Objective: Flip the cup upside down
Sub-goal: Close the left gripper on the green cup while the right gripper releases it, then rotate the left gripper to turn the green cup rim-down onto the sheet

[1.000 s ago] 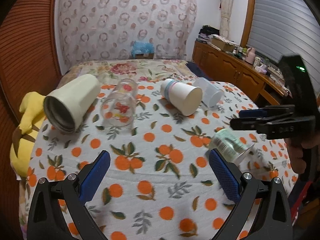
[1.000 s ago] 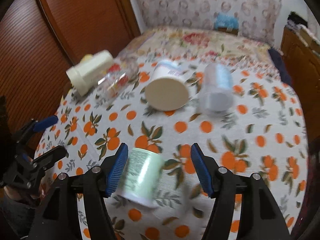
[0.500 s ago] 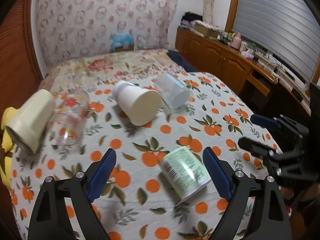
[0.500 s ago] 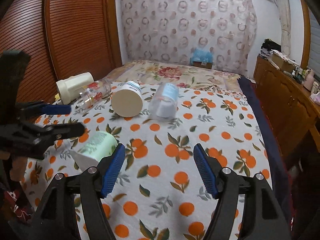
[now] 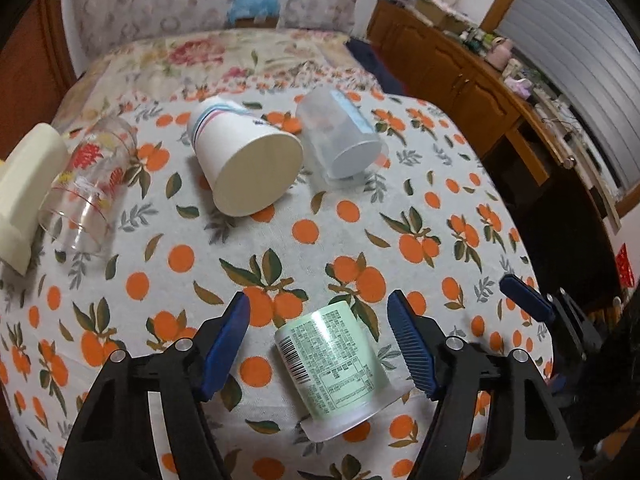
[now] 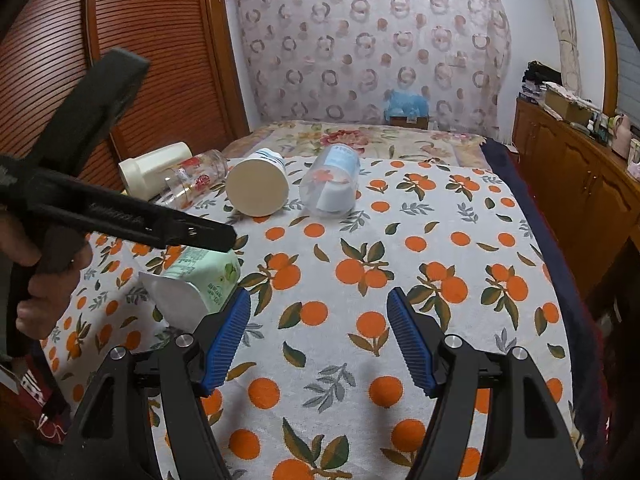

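Observation:
A pale green printed cup [image 5: 334, 364] lies on its side on the orange-patterned cloth, its white rim toward me. My left gripper [image 5: 318, 338] is open, with the cup between its blue pads and apart from both. In the right wrist view the same cup [image 6: 200, 280] lies at the left, partly behind the left gripper's black body [image 6: 120, 216]. My right gripper [image 6: 318, 340] is open and empty over bare cloth, to the right of the cup.
Several other cups lie on their sides further back: a white paper cup [image 5: 248, 164], a clear plastic cup [image 5: 340, 140], a printed glass [image 5: 88, 188] and a cream tumbler [image 5: 24, 196]. A wooden cabinet [image 5: 480, 80] stands to the right, and a wooden wall [image 6: 120, 40] to the left.
My left gripper has swung right and come down around the green cup. My right gripper has drawn back off the cup and now sits to its right, empty.

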### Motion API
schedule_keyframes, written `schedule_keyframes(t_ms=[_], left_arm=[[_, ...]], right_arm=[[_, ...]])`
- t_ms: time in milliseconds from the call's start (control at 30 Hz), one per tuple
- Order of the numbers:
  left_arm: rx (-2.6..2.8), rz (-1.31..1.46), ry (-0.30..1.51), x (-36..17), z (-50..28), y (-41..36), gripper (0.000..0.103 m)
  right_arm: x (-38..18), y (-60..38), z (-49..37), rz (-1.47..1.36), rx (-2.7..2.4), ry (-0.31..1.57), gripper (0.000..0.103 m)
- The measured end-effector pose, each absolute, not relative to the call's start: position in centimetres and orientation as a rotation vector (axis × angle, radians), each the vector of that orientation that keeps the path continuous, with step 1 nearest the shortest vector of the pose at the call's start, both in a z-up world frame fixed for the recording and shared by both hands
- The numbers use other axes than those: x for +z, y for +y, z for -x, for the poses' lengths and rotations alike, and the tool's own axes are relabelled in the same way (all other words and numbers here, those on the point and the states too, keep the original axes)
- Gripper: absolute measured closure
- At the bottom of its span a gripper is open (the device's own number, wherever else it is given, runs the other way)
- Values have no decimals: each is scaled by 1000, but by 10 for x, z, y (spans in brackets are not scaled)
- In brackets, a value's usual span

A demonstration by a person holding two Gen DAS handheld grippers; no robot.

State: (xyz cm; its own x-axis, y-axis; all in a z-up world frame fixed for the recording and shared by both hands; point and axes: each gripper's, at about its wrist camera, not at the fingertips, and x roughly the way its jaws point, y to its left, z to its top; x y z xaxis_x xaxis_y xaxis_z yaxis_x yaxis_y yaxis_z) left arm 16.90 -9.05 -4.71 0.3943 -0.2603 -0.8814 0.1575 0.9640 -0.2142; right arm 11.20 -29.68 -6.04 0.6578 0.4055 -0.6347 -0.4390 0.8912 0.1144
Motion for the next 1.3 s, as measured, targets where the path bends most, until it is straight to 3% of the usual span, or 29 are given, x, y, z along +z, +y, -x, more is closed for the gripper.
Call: schedule_keyframes(t_ms=[300, 467, 533, 1300], left_arm=[[-233, 119, 1230, -62, -177, -96, 37], [-219, 131, 1258, -70, -177, -97, 54], [-218, 134, 1247, -69, -177, -96, 54], [-124, -27, 831, -40, -185, -64, 55]], right_arm=[[-65, -298, -110, 43, 475, 715, 30], [-66, -299, -110, 39, 476, 713, 30], [-66, -299, -109, 41, 479, 713, 30], [-61, -290, -130, -8, 454, 712, 30]])
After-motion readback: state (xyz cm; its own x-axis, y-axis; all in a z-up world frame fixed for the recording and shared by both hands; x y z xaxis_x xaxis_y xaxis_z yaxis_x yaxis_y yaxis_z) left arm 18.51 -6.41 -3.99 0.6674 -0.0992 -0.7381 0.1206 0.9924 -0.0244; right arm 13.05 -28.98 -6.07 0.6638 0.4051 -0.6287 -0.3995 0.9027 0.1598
